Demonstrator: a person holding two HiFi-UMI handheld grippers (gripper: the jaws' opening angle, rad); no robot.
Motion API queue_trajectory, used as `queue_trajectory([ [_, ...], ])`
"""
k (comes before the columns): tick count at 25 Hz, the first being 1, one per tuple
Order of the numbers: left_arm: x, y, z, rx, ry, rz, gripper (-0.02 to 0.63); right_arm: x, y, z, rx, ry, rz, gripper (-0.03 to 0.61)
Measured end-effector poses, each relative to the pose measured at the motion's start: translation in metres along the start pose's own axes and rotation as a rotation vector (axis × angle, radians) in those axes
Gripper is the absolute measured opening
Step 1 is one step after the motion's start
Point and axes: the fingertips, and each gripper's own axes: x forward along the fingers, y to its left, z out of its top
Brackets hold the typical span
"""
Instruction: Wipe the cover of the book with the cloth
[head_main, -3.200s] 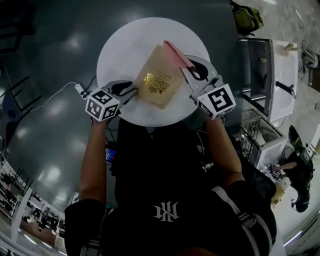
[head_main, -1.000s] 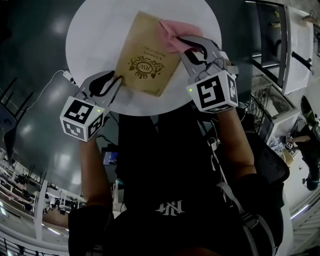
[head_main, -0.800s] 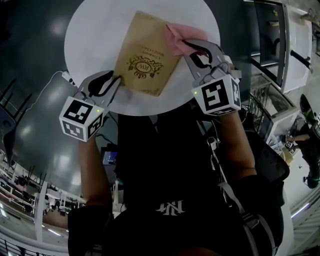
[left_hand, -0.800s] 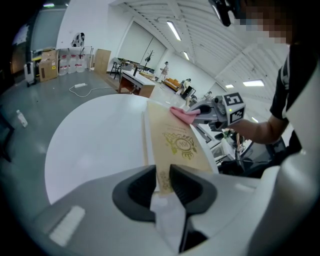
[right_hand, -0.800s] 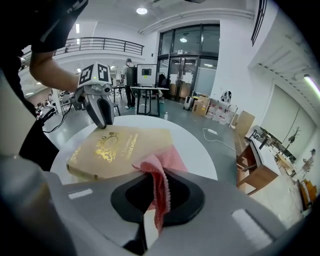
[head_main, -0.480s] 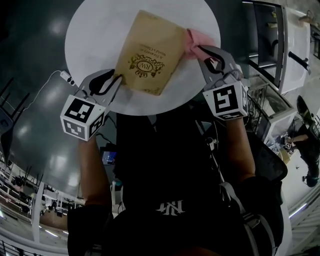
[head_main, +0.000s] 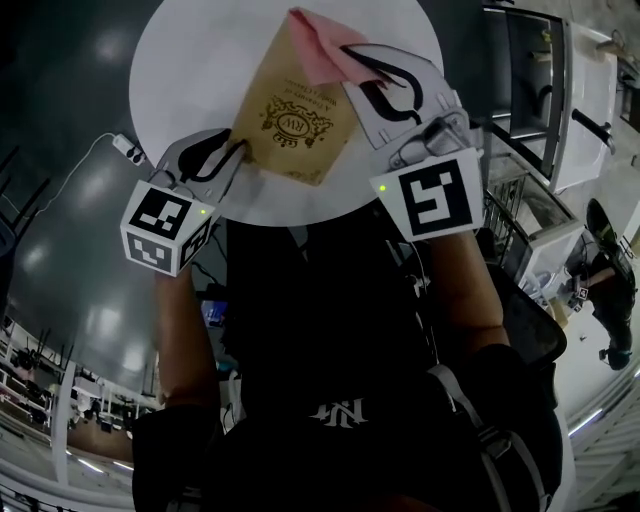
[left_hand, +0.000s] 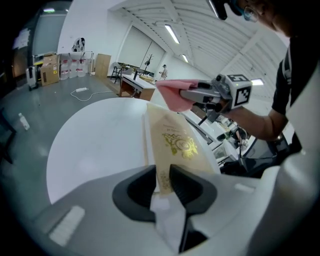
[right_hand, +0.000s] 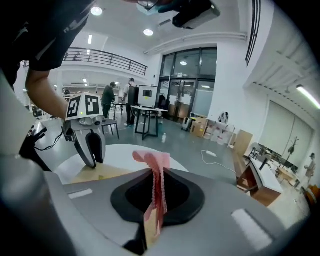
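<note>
A tan book (head_main: 290, 115) with a gold emblem lies over the white round table (head_main: 190, 60). My left gripper (head_main: 240, 152) is shut on its near corner. In the left gripper view that corner (left_hand: 162, 175) sits pinched between the jaws, and the cover (left_hand: 175, 142) slants up away from me. My right gripper (head_main: 352, 62) is shut on a pink cloth (head_main: 318, 45), which hangs over the book's far end. In the right gripper view the cloth (right_hand: 155, 170) stands bunched between the jaws, with the book (right_hand: 102, 172) and the left gripper (right_hand: 92, 145) beyond it.
A power strip (head_main: 125, 147) with its white cable lies on the grey floor left of the table. White benches and racks (head_main: 560, 90) stand to the right. The table's edge is close to my body. People (right_hand: 107, 102) stand far off in the hall.
The right gripper has risen and swung left with the cloth, from beside the book's right edge to over its far end. The left gripper has kept its hold on the book.
</note>
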Motion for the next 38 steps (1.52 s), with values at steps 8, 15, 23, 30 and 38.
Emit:
queue_trajectory([
  [8,0.001,0.000,-0.001,0.001,-0.004,0.016,0.089,0.063,0.049,-0.009,-0.128,0.064,0.149,0.012],
  [15,0.001,0.000,-0.001,-0.006,-0.010,0.017,0.089,0.066,0.054,-0.022,-0.079,0.099,0.175,0.012],
  [23,0.002,0.000,-0.002,-0.003,-0.006,0.013,0.089,0.038,0.048,-0.048,-0.040,0.129,0.152,0.012],
  [30,0.002,-0.001,-0.001,0.002,-0.003,0.016,0.089,0.004,0.041,-0.077,0.020,0.161,0.102,0.012],
  [38,0.002,-0.001,-0.002,0.002,-0.006,0.018,0.089,-0.028,0.039,-0.107,0.042,0.233,0.070,0.012],
])
